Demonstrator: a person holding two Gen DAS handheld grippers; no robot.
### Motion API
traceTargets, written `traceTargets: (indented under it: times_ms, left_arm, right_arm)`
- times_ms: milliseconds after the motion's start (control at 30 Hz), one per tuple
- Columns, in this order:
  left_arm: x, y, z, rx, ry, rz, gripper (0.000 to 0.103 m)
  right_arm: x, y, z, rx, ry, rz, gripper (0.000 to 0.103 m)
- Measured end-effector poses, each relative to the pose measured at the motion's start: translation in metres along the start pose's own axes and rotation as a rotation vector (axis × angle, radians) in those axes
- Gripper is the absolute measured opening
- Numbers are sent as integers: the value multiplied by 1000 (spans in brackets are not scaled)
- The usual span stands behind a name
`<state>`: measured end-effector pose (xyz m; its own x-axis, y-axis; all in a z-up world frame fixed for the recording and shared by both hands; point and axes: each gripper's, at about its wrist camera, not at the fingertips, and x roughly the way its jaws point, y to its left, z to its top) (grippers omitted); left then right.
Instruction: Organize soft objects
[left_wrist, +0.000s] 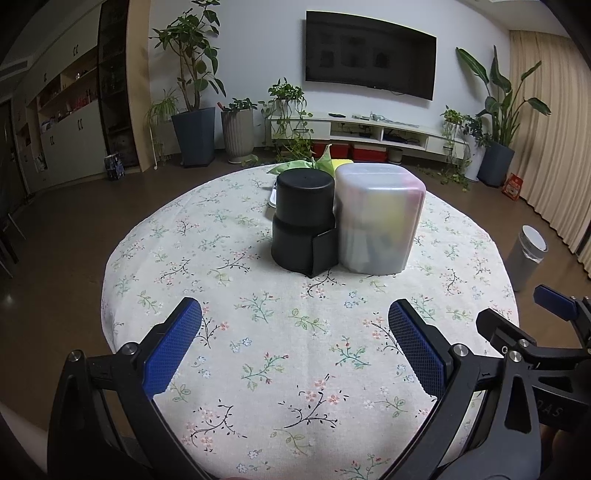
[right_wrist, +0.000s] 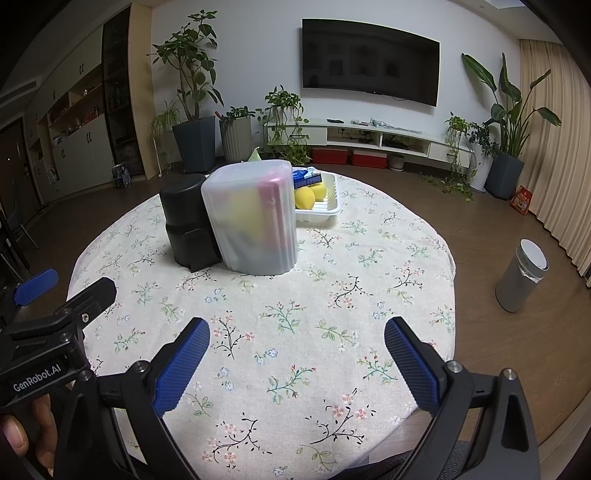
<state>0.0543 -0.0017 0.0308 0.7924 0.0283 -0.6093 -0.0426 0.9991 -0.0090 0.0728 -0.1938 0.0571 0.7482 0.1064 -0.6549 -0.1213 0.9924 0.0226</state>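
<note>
Hovering side by side over the near edge of the floral tablecloth, left gripper and right gripper both stand wide apart, holding nothing. Soft objects: two yellow sponge balls lie in one white tray at the table's far side, with one blue item beside them; more coloured pieces show dimly inside one frosted container. One black canister touches it. This fits sorting either pending or finished. Judgement: any grasp should pinch a ball lightly at mid-body, avoiding crushing it.
</note>
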Motion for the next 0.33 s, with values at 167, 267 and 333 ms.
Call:
traceTargets:
  times_ms: [167, 267, 333]
  left_arm:
    - [-1, 0, 0, 0, -4, 1, 103]
    - [-1, 0, 0, 0, -2, 0, 103]
    - [0, 0, 0, 1, -3, 1, 103]
  right_arm:
    - [1, 0, 0, -1, 0, 0, 98]
    - [1, -1, -1, 0, 3, 1, 98]
    - [2, -1, -4, 0, 4, 1, 98]
